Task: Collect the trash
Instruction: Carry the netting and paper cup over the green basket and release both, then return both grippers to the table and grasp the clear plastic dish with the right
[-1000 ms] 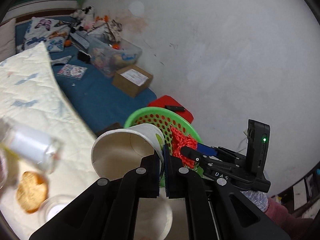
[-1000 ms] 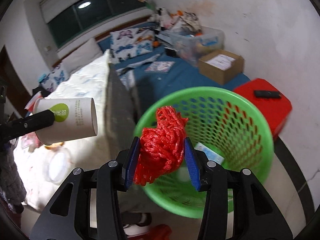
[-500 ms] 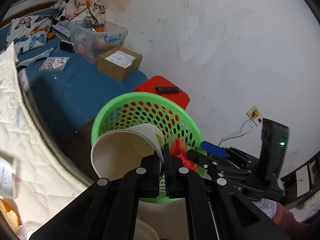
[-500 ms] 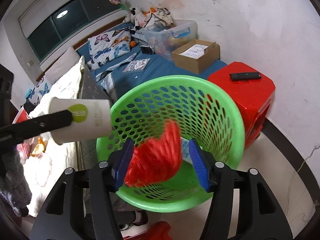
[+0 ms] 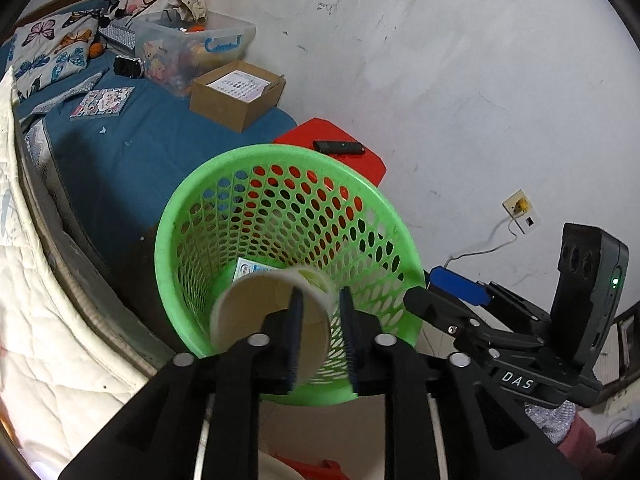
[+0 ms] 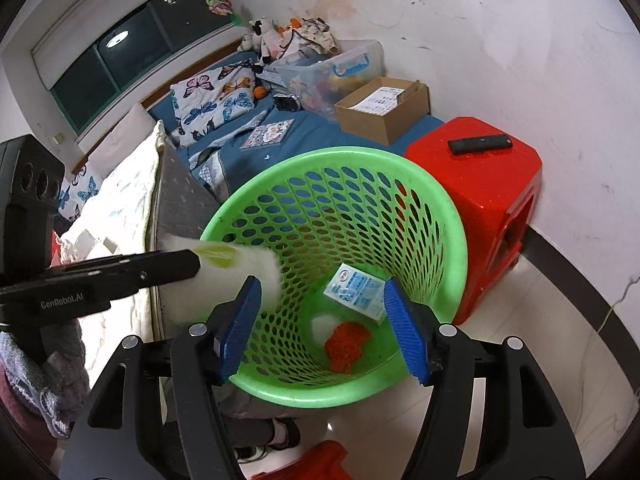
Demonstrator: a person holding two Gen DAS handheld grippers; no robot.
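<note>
A green perforated basket (image 5: 192, 216) (image 6: 452, 216) stands on the floor by the bed. A red mesh net (image 6: 346, 344) and a blue-white packet (image 6: 356, 290) lie at its bottom. My left gripper (image 5: 320, 340) has its jaws parted over the basket mouth, with a white paper cup (image 5: 256, 304) blurred just in front of them; the cup (image 6: 236, 272) also shows at the basket's left rim in the right wrist view. My right gripper (image 6: 322, 328) is open and empty above the basket.
A red plastic stool (image 6: 480, 184) with a black remote (image 6: 480, 143) stands against the wall behind the basket. A blue-covered bed (image 5: 120, 152) carries a cardboard box (image 5: 236, 94) and a clear storage bin (image 5: 192, 52). A quilted white blanket (image 5: 40, 340) lies at left.
My right gripper opened and the red net dropped into the basket. My left gripper moved over the basket and parted its jaws; the cup is blurred and slipping from them.
</note>
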